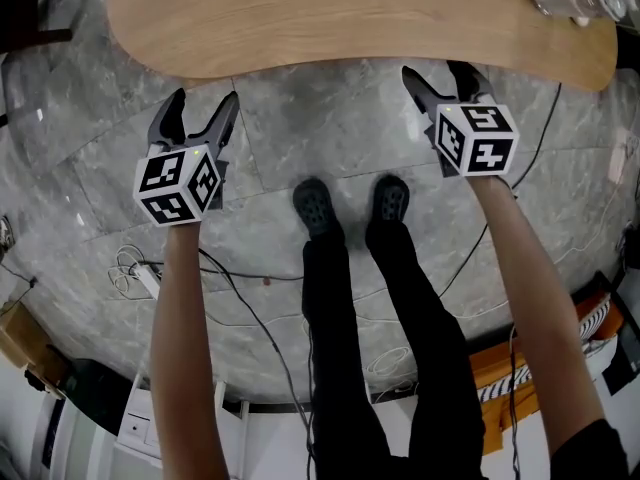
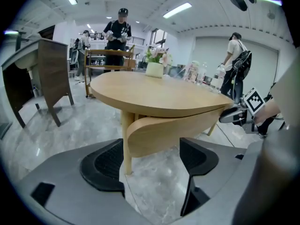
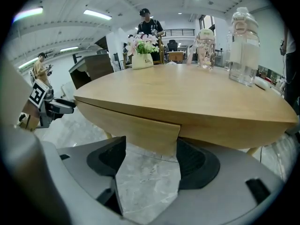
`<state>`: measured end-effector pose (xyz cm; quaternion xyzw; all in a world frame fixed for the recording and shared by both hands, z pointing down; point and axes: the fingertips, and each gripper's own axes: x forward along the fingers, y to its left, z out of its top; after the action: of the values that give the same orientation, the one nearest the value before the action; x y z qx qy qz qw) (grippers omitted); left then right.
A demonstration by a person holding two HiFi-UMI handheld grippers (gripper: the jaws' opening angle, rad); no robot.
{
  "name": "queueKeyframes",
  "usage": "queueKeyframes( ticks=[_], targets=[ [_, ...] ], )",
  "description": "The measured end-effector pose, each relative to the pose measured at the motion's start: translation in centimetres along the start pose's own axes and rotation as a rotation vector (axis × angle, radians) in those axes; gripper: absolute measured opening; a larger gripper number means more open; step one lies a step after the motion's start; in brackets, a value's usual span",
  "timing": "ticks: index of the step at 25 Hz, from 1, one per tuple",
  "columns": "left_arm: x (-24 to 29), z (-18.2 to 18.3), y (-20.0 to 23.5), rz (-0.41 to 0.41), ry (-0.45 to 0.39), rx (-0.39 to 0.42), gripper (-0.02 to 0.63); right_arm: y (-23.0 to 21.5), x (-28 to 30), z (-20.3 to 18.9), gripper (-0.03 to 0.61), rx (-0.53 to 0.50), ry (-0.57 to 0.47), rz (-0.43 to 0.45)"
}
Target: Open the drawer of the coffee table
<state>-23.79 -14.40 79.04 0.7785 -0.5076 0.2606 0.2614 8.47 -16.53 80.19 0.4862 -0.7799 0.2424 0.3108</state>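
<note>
A: Where are our grippers against the surface [image 1: 350, 18]?

B: We hold both at its near edge. The left gripper [image 1: 205, 100] sits just short of that edge, toward the left. The right gripper [image 1: 435, 72] comes up to the edge further right.

A: And the jaws?

B: Spread wide on both, and we pinch nothing.

A: Where's the drawer [image 3: 136, 128]?

B: Directly under the surface, its wooden front running along below the near rim. We see no gap pulled open. In the right gripper view its lower corner lines up between our jaws, close to the right pad. We can't tell whether it touches. In the left gripper view the curved front lies ahead of the jaws, apart from them.

A: Anything else?

B: Bottles [image 3: 243, 46] stand at the right end of the surface, and a flower box [image 3: 142, 60] on its far side. Our shoes [image 1: 315, 208] stand on the floor [image 1: 260, 168] short of the near edge
</note>
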Motion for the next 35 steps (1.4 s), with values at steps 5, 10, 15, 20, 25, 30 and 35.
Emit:
queueKeyframes(
  ticks=[5, 10, 15, 20, 25, 30, 35],
  targets=[
    [0.7, 0.5, -0.3, -0.008, 0.002, 0.003, 0.368, 0.0, 0.0, 0.4, 0.284, 0.005, 0.0, 0.019],
    [0.7, 0.3, -0.4, 0.009, 0.028, -0.01, 0.368, 0.2, -0.3, 0.4, 0.284, 0.016, -0.003, 0.044],
    [0.8, 0.4, -0.5, 0.01, 0.055, -0.012, 0.368, 0.2, -0.3, 0.3, 0.284, -0.032, 0.018, 0.065],
    [0.2, -0.4, -0.9, 0.008, 0.081, -0.011, 0.368, 0.3, -0.5, -0.2, 0.284, -0.041, 0.055, 0.08],
    [-0.5, -1.3, -1.3, 0.013, 0.11, 0.021, 0.368, 0.7, -1.0, -0.9, 0.284, 0.007, 0.062, 0.068],
    [-1.4, -2.4, -1.9, 0.02, 0.128, 0.023, 0.368, 1.1, -2.0, -2.1, 0.283, -0.015, 0.095, 0.08],
    [-2.7, -3.9, -2.6, 0.022, 0.144, 0.041, 0.368, 1.9, -3.4, -3.7, 0.282, -0.044, 0.131, 0.082]
  ],
)
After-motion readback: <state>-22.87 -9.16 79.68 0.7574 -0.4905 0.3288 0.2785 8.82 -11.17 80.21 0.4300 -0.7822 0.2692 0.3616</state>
